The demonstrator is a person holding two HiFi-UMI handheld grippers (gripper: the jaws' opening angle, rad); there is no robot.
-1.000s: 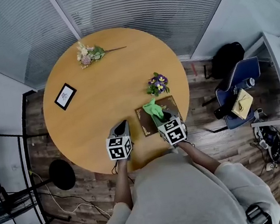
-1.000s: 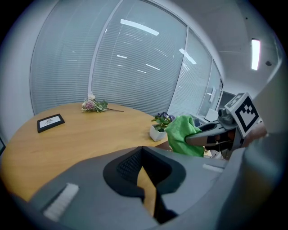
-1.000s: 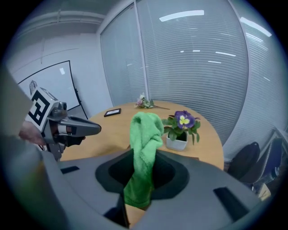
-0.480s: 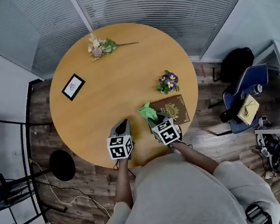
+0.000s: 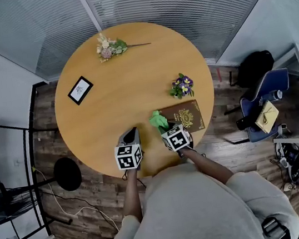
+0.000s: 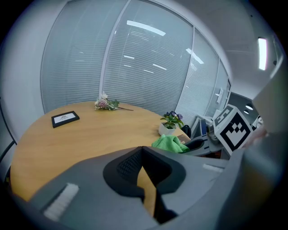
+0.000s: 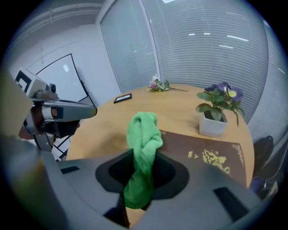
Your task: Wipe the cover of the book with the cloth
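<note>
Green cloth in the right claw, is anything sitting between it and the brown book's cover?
Nothing visible does. The green cloth, clamped in the right claw, hangs at the left edge of the brown gold-embossed book. The small white-potted purple flower stands beyond the book, not between them.

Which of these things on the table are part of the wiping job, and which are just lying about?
In use: green cloth, pinched in the right claw; brown book.

Lying about: potted plant, picture frame, flower sprig; left claw idle, shut on nothing.
</note>
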